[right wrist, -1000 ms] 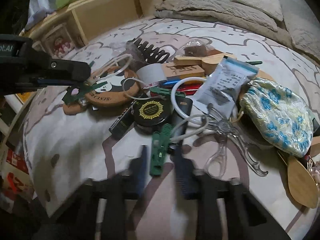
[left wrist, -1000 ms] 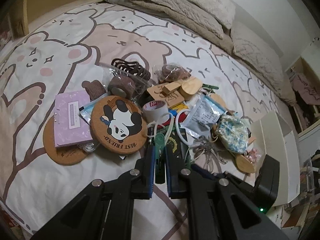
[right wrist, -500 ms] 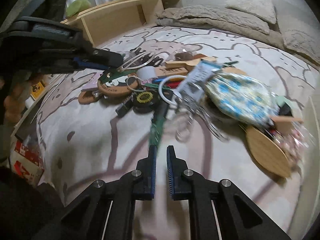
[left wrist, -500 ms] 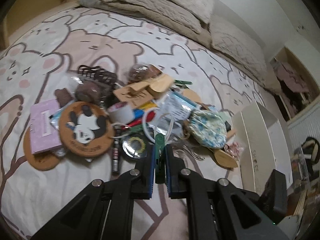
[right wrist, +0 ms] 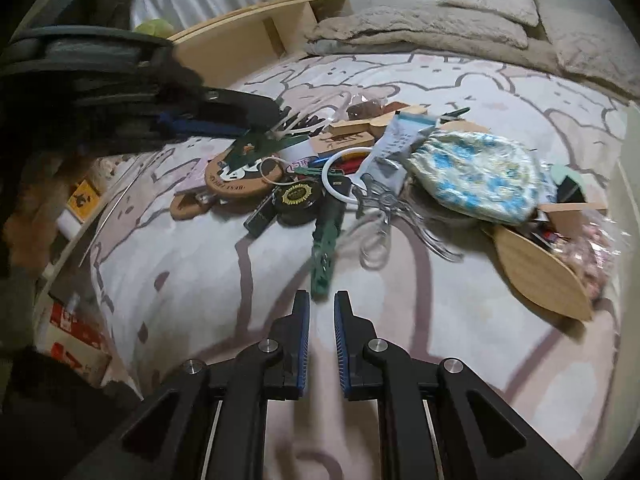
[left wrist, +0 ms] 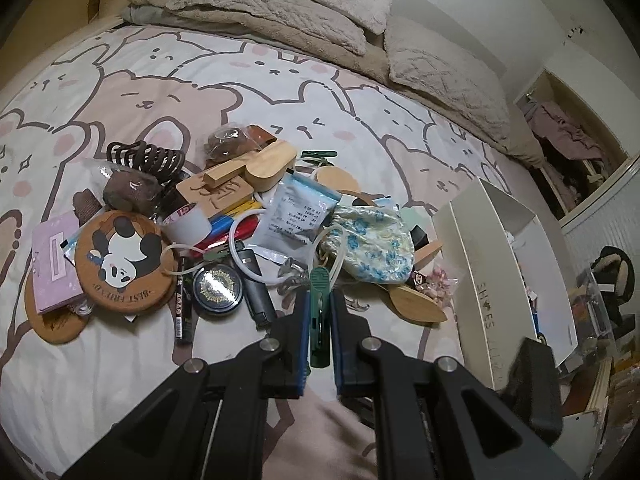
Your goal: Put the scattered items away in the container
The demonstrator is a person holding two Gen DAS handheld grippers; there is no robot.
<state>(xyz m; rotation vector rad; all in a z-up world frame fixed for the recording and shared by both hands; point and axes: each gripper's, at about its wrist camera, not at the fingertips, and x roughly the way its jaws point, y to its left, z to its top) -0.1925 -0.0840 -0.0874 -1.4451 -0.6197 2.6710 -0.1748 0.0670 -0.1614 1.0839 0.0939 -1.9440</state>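
Note:
My left gripper (left wrist: 320, 300) is shut on a green clothes peg (left wrist: 319, 312) with a white cord looped to it, held above the bed in front of the pile. It shows at the left of the right wrist view (right wrist: 264, 136). The pile holds a panda coaster (left wrist: 120, 256), a floral pouch (left wrist: 372, 244) and a black compact (left wrist: 218, 286). A white shoe box (left wrist: 504, 280) stands open at the right. My right gripper (right wrist: 322, 304) has its jaws a narrow gap apart and empty, just behind a second green peg (right wrist: 325, 248) lying on the sheet.
The bear-print bedsheet (left wrist: 168, 80) carries the pile. A folded blanket and pillows (left wrist: 320, 12) lie at the far side. A wooden headboard shelf (right wrist: 256, 36) stands at the back left. A wooden spoon (right wrist: 536, 276) and clear scissors (right wrist: 384, 216) lie nearby.
My left gripper, still holding the peg, has swung right, bringing the shoe box into view. My right gripper has drawn back from the second green peg, which stays on the sheet.

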